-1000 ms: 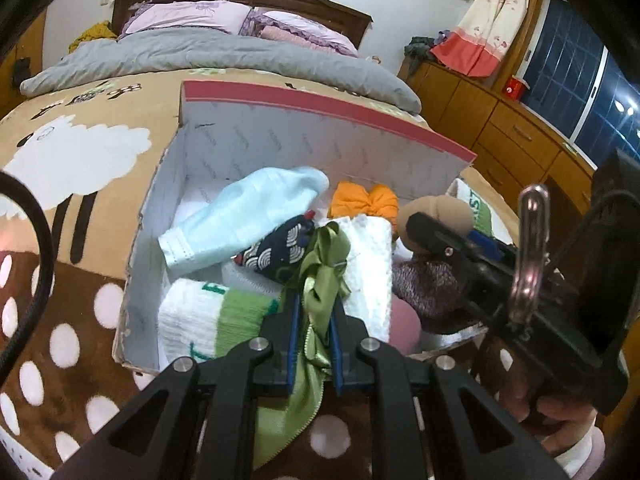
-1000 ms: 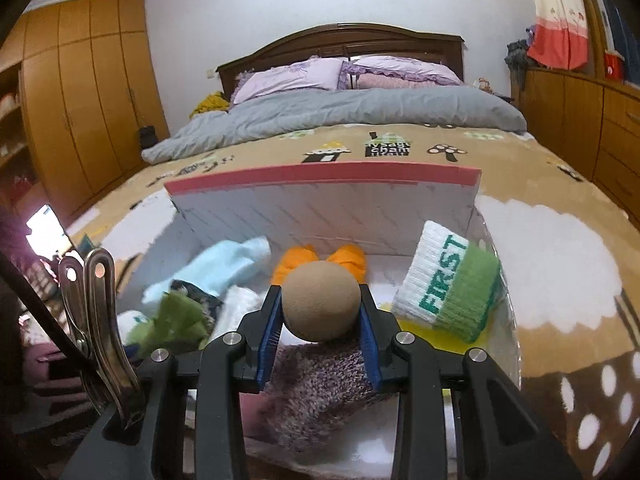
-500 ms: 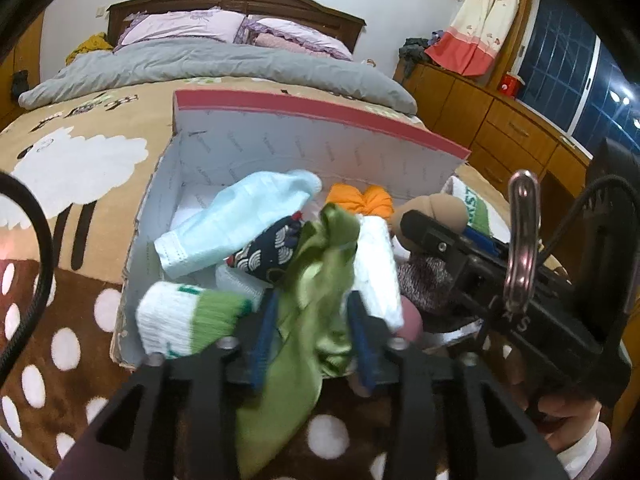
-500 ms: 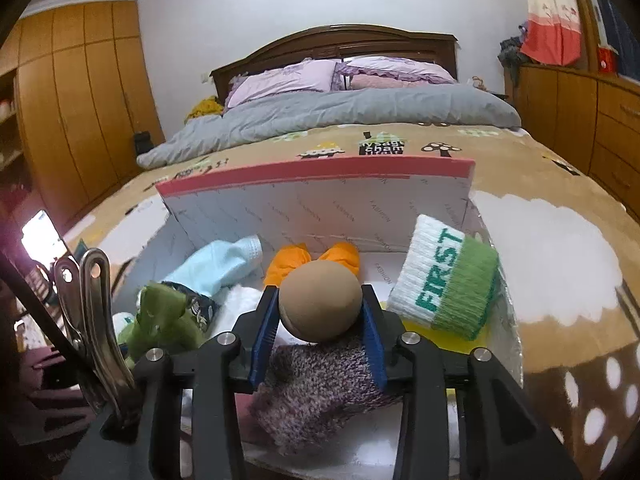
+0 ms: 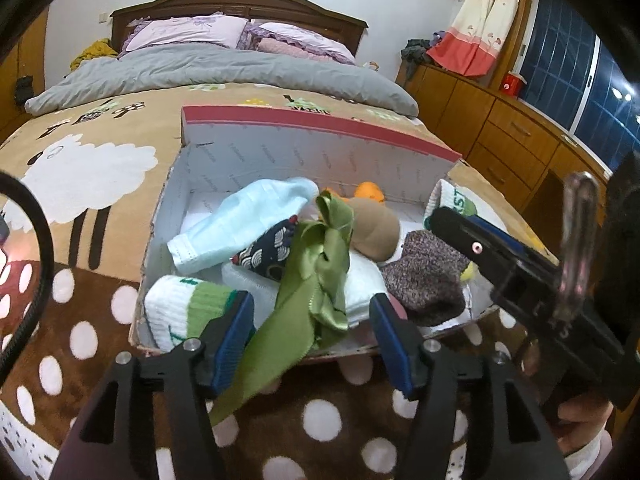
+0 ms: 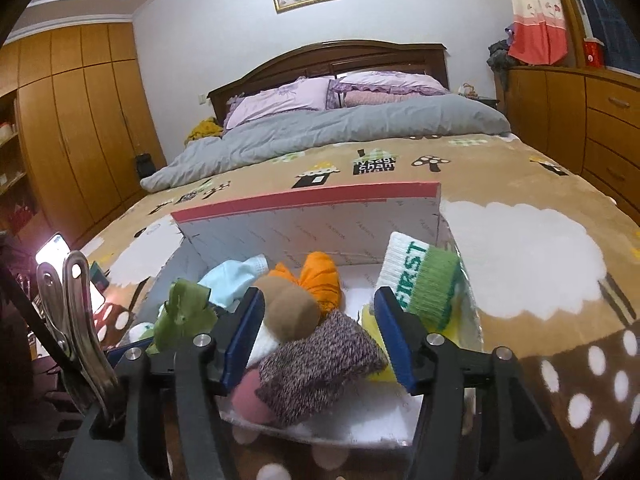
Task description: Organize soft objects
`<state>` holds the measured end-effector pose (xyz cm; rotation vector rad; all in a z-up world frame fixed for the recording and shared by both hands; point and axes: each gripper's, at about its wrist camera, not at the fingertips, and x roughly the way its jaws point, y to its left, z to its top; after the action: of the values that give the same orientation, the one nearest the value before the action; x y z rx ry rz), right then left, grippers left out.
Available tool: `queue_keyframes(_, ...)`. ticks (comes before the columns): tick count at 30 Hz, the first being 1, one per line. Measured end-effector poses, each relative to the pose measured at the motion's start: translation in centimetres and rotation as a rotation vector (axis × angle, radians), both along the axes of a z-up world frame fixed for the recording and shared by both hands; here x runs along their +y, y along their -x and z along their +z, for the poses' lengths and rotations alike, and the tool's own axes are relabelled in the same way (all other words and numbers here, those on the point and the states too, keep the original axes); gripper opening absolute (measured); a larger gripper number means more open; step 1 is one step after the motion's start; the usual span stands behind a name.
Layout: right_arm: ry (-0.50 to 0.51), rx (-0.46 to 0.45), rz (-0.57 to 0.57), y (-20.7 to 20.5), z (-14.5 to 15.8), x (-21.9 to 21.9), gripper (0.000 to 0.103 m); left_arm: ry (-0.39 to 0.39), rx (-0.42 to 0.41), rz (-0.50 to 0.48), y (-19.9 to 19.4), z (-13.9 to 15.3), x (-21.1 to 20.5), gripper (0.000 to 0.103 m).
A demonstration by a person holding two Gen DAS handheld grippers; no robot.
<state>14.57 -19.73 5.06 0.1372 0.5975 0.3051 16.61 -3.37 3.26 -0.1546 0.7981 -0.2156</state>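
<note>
Both grippers [image 5: 312, 336] [image 6: 320, 328] just let go, jaws spread, but the green ribbon [image 5: 316, 276] trails toward 6 o'clock over the box [image 5: 312, 128] edge and might slide out.

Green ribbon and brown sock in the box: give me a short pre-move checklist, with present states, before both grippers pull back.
1. Left gripper has let go: ok. Its jaws have just been opening; the green ribbon lies between them, pads clear of it.
2. Right gripper has let go: ok. Its jaws have just been opening; the brown sock sits loose between them.
3. Ribbon fully inside the cardboard box: not ok; its tail hangs over the near edge.
4. Brown sock inside the box: ok, resting on the other socks.
5. Ribbon free of the left fingers: cannot tell; the tail passes close to the left pad.
</note>
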Motion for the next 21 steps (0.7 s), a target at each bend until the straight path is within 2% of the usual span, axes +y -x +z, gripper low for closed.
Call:
queue_keyframes(14,0.033,0.033,-0.031,5.2,0.2,0.0,0.059,-0.054,-0.026,0.068,2.7,1.2,0.4,0.069)
queue_keyframes(21,0.06,0.062,-0.053,8.0,-0.9,0.5,0.059,-0.076,0.005,0.108,4.8,0.3,1.1,0.069)
